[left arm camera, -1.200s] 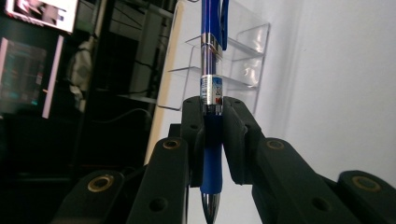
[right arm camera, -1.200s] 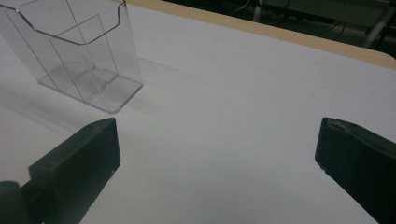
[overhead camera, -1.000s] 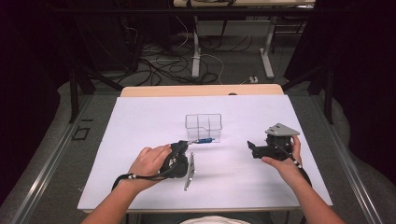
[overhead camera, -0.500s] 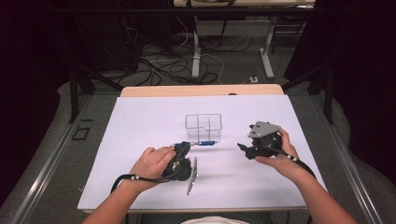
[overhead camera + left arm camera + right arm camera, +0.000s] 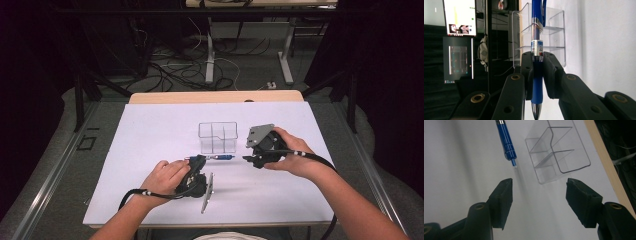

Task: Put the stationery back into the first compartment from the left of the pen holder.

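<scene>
From above, the left gripper (image 5: 199, 161) and the blue pen (image 5: 215, 157) are small and dark on the white table (image 5: 150, 130), just in front of the clear box (image 5: 218, 137) — but the left gripper view shows the jaws squeezed tight on the pen's grip. The right gripper (image 5: 537, 191) has its jaws wide apart with nothing in them. Its view shows the pen's end near the box — not touching it.
</scene>
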The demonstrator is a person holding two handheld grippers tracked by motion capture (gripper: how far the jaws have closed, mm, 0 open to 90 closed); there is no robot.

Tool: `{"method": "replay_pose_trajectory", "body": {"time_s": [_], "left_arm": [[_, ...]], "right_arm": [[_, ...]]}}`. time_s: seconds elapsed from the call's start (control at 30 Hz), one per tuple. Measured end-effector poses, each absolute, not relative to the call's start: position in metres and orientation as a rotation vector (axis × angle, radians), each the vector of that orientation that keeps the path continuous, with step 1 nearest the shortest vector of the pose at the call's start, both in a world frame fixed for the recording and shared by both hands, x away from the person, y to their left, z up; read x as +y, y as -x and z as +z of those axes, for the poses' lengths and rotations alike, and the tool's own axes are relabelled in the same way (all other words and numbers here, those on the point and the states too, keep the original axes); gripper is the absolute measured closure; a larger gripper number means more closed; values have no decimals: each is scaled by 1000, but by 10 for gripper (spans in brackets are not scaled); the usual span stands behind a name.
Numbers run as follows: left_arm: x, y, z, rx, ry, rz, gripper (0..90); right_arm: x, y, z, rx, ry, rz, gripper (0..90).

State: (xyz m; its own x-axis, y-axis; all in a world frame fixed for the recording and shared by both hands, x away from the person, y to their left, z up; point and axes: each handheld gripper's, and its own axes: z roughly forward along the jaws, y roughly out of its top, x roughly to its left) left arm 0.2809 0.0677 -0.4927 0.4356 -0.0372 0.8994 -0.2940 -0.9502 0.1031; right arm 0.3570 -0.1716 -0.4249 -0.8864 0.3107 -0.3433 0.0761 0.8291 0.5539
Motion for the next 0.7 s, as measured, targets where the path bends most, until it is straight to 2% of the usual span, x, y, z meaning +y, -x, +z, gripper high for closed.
{"method": "replay_pose_trajectory", "body": {"time_s": [0.2, 0.27, 0.47, 0.7], "left_arm": [[65, -280, -496, -295, -2440, 1510, 797], [65, -278, -492, -346, -2493, 1548, 797], [62, -278, -498, -316, -2450, 1501, 797], [58, -276, -496, -374, -2503, 1524, 797]], "right_arm": [[-157, -359, -423, 2671, -193, 686, 381], [-154, -360, -422, 2687, -191, 681, 382], [-146, -364, -419, 2738, -212, 702, 433], [-136, -368, -417, 2808, -207, 671, 484]]}}
